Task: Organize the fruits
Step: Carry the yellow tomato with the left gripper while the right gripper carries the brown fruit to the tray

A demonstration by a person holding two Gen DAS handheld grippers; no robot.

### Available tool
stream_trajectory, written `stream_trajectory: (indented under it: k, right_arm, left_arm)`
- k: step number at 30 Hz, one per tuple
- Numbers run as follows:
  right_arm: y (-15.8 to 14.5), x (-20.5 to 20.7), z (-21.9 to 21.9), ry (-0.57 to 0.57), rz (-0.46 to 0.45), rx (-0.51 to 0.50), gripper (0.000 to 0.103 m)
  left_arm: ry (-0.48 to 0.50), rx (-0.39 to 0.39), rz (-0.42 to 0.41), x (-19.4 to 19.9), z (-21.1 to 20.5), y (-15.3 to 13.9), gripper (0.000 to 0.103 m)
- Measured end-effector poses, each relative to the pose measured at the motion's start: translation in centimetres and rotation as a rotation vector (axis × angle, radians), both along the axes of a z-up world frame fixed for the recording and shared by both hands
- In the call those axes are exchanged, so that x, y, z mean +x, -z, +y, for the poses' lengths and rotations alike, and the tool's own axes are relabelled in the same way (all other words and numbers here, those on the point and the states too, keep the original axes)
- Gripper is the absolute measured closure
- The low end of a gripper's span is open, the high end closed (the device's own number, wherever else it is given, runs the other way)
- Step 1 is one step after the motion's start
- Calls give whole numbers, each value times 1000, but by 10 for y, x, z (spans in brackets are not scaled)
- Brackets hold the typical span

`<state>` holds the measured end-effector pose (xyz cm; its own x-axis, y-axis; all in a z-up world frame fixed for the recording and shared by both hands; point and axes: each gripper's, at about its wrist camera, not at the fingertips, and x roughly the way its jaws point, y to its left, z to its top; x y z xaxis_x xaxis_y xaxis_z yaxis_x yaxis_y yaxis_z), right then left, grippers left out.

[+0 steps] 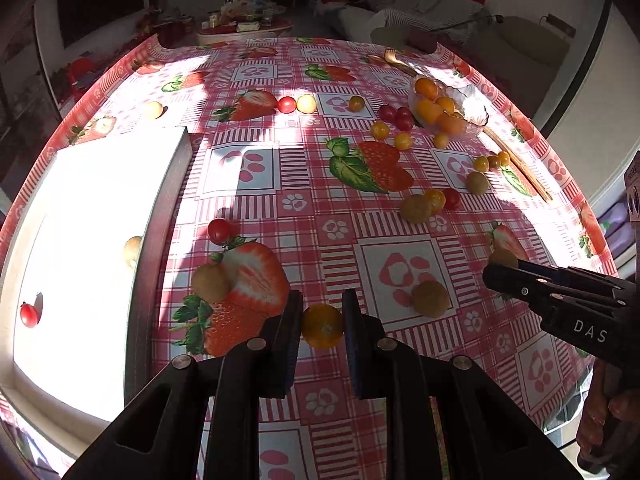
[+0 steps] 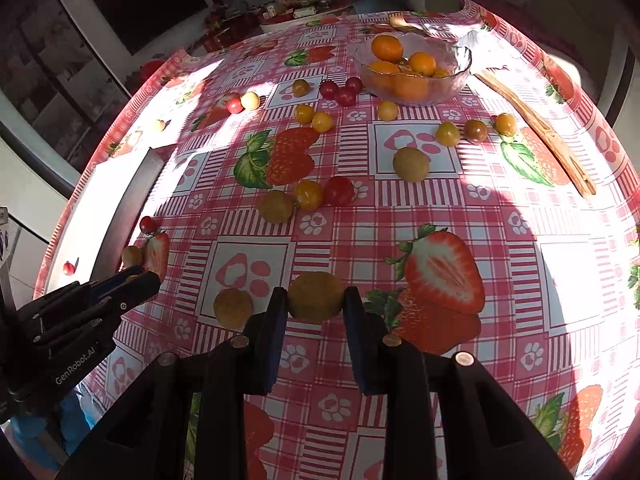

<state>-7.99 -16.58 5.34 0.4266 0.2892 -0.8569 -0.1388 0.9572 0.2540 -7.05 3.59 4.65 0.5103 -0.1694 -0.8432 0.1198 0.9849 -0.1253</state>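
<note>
The table [image 2: 440, 208] carries a white tray [image 1: 100, 208] along its left edge, one red tomato [image 1: 29, 315] inside. A glass bowl [image 2: 412, 66] of oranges sits near the far right corner. Near the front edge, the right gripper [image 2: 316, 300] clamps a brown kiwi [image 2: 316, 295], and the left gripper [image 1: 322, 326] pinches a yellow tomato [image 1: 322, 326]. Loose fruit dots the cloth between.
</note>
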Motion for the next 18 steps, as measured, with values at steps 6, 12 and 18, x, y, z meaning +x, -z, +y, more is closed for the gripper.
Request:
stream_trajectory:
  k: [6,12,18]
  right_arm:
    - [-7,-7,12,-19,-11,-8,72]
    - [-16,-11,33,-58,-22,-17,72]
    - [-24,-7,62,-110,-27,-23,72]
  left_arm:
    - [-20,6,-29,-12,13,-10,81]
    - [-63,-4,-53,-22,37,-17,81]
    - [-131,-4,-70,-31,72,-20,81]
